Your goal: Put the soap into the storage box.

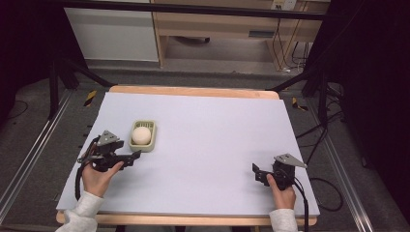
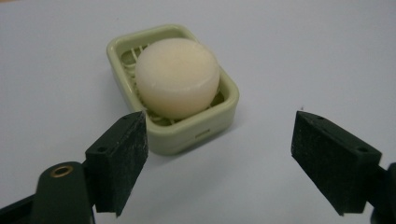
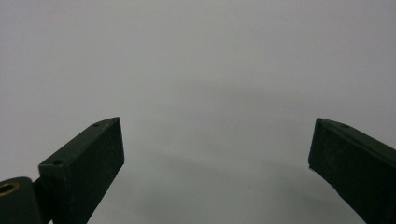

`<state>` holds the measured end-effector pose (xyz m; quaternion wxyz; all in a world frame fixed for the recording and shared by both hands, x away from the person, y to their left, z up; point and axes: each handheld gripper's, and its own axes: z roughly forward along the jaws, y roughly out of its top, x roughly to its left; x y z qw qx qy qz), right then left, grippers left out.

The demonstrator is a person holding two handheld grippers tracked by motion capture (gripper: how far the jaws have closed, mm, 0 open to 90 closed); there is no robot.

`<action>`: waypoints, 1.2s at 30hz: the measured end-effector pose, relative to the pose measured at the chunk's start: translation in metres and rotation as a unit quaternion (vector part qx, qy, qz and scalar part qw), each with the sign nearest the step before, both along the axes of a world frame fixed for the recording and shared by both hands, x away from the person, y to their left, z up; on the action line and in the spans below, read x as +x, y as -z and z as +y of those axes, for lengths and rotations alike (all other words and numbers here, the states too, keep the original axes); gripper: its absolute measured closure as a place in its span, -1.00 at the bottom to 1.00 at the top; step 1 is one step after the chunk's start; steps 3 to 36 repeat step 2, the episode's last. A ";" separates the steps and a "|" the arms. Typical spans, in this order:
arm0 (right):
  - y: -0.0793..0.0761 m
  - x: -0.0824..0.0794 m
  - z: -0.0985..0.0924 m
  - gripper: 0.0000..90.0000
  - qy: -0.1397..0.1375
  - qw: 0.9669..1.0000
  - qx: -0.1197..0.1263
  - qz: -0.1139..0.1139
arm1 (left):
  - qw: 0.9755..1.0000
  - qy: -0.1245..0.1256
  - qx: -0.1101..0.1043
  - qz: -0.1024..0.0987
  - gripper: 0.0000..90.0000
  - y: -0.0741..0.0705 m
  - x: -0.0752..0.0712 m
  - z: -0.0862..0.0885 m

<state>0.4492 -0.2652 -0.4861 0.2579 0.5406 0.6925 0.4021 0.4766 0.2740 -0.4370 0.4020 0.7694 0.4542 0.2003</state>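
L gripper (image 2: 219, 163) is sitting w/ jaws wide, nothing between, just short of the pale green plastic soap dish (image 2: 212, 128) (round cream soap bar (image 2: 177, 77) inside) on the white counter (image 1: 212, 140); R gripper (image 3: 217, 168) is gaping too, empty.

A table (image 1: 203, 130) with a pale lavender top and a light wooden edge stands on a grey floor (image 1: 29, 145); beyond it sits a light wooden cabinet (image 1: 217, 24) beside a white panel (image 1: 113, 34); black frame legs (image 1: 53, 87) and loose cables (image 1: 329, 145) flank the table; dark areas close both sides.
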 end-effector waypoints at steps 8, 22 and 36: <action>0.000 0.000 0.000 -0.92 -0.001 1.000 -0.003 0.000 | 1.000 -0.001 0.001 0.002 -0.59 0.002 -0.003 0.002; 0.000 0.000 0.000 -0.92 -0.001 1.000 -0.003 0.000 | 1.000 -0.001 0.001 0.002 -0.59 0.002 -0.003 0.002; 0.000 0.000 0.000 -0.92 -0.001 1.000 -0.003 0.000 | 1.000 -0.001 0.001 0.002 -0.59 0.002 -0.003 0.002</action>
